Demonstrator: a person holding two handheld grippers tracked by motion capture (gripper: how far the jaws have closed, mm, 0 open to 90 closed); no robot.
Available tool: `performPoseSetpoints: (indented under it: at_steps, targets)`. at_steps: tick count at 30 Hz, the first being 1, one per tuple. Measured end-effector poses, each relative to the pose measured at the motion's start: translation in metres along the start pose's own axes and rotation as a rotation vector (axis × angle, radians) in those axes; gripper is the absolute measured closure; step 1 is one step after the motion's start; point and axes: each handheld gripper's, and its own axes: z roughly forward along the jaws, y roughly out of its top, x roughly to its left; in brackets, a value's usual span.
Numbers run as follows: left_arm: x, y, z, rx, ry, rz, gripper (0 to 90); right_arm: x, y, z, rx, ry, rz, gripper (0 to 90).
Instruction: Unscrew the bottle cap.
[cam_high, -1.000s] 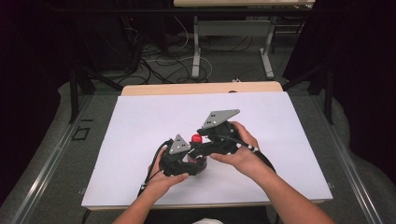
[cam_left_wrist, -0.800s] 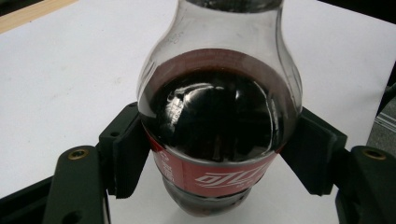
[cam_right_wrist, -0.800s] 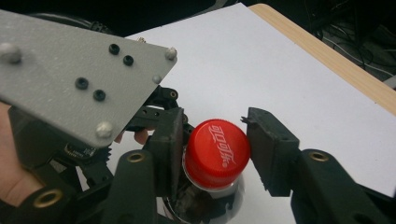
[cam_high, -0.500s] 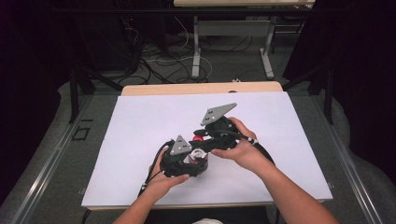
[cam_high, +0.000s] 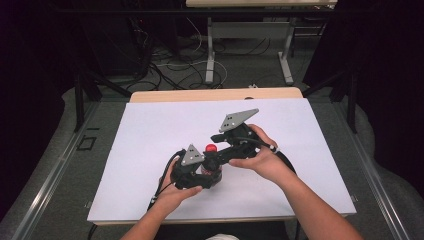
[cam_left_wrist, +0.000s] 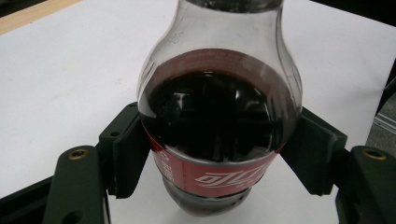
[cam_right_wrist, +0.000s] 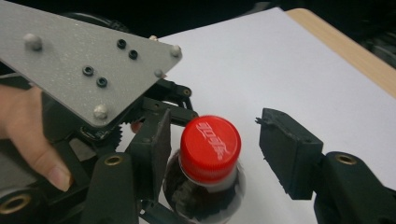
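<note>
- The room is dark, with tangled cables on the floor (cam_high: 165, 70) behind a table (cam_high: 150, 130) that has a white top and a strip of light wood at the far edge
- A small cola bottle (cam_left_wrist: 219, 116) stands upright on the white top, near the middle and a bit toward the person's side
- The bottle is see-through and holds dark drink – it has a red label (cam_left_wrist: 215, 175) low down and a red cap (cam_right_wrist: 210, 148) on top
- The left gripper (cam_high: 200, 172) pinches the bottle around its body, one black jaw pressed on each side, right at the label
- The person's left hand (cam_high: 175, 192) wraps around that gripper from below
- The right gripper (cam_right_wrist: 212, 149) sits at the cap (it comes in from the right side of the table) and its jaws have just been opening
- In the right gripper view one jaw is just beside the cap, maybe touching it – I cannot tell – and the other jaw stands apart from it with white table showing between
- So the cap is between the right jaws but they do not squeeze it
- The right hand (cam_high: 260, 160) holds that gripper, and its grey three-cornered plate (cam_high: 237, 119) tilts up above it
- The left gripper has a grey plate (cam_high: 191, 155) too, just beside the cap in the high view
</note>
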Motion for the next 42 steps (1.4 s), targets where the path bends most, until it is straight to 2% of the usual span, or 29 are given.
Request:
performPoseSetpoints:
  at_steps: [2, 3, 9, 11, 13, 14, 17, 19, 25, 27, 29, 30, 31, 32, 33, 35, 38, 39, 41, 42]
  targets:
    - [0.001, 0.000, 0.000, 0.003, 0.004, 0.001, 30.2, 0.007, -0.001, -0.001, -0.012, -0.025, 0.043, 44.9]
    - [0.000, 0.000, 0.000, -0.001, 0.004, -0.005, 30.2, 0.009, -0.001, -0.002, -0.015, -0.034, 0.042, 46.0]
    - [-0.001, 0.000, 0.001, 0.001, 0.002, 0.001, 30.2, 0.018, -0.001, 0.002, 0.000, -0.073, 0.006, 49.6]
    - [-0.001, 0.000, 0.001, 0.009, -0.004, 0.010, 30.2, 0.019, -0.001, 0.005, -0.011, -0.076, 0.005, 49.8]
    - [-0.002, 0.000, 0.001, 0.010, -0.005, 0.011, 30.2, 0.018, 0.000, 0.006, -0.003, -0.074, -0.027, 49.8]
    - [-0.002, 0.000, 0.000, 0.006, -0.002, 0.011, 30.2, 0.019, 0.000, 0.008, -0.009, -0.072, -0.018, 51.0]
    - [-0.002, 0.001, 0.000, 0.001, -0.004, 0.015, 30.2, 0.015, 0.002, 0.007, 0.004, -0.060, -0.036, 57.0]
    - [-0.003, 0.001, -0.001, -0.001, -0.008, 0.016, 30.2, 0.011, 0.004, 0.007, -0.001, -0.034, -0.038, 60.9]
    - [-0.003, 0.001, -0.001, 0.007, -0.011, 0.013, 30.2, -0.005, 0.006, 0.006, 0.015, 0.087, -0.057, 61.5]
    - [-0.003, 0.002, -0.002, 0.020, -0.022, 0.017, 30.2, -0.008, 0.006, 0.005, 0.024, 0.125, -0.097, 61.5]
    - [-0.003, 0.002, -0.002, 0.022, -0.021, 0.019, 30.2, -0.010, 0.006, 0.005, 0.024, 0.139, -0.117, 61.4]
    - [-0.003, 0.002, -0.001, 0.006, -0.013, 0.022, 30.2, -0.010, 0.006, 0.005, 0.022, 0.141, -0.116, 61.0]
    - [-0.003, 0.001, -0.001, 0.005, -0.011, 0.014, 30.2, -0.009, 0.006, 0.005, 0.019, 0.134, -0.112, 57.3]
    - [-0.003, 0.002, -0.002, 0.018, -0.022, 0.012, 30.2, -0.008, 0.005, 0.005, -0.001, 0.112, -0.094, 49.3]
    - [-0.003, 0.001, 0.000, -0.001, -0.009, 0.013, 30.2, -0.006, 0.005, 0.005, -0.009, 0.105, -0.073, 47.8]
    - [-0.002, 0.001, -0.001, -0.001, -0.007, 0.008, 30.2, -0.003, 0.004, 0.003, 0.002, 0.076, -0.039, 47.7]
    - [-0.001, 0.001, -0.001, 0.001, 0.000, 0.003, 30.2, 0.004, 0.001, 0.002, -0.006, 0.000, 0.018, 47.7]
    - [-0.001, 0.001, -0.001, 0.001, 0.000, 0.002, 30.2, 0.006, 0.000, 0.002, -0.011, -0.022, 0.022, 47.9]
    - [0.000, 0.001, -0.001, 0.010, -0.002, 0.013, 30.2, 0.009, 0.000, 0.002, -0.022, -0.033, 0.048, 49.2]
    - [-0.001, 0.001, -0.001, 0.002, -0.001, 0.004, 30.2, 0.011, 0.000, 0.002, -0.017, -0.020, 0.049, 49.1]
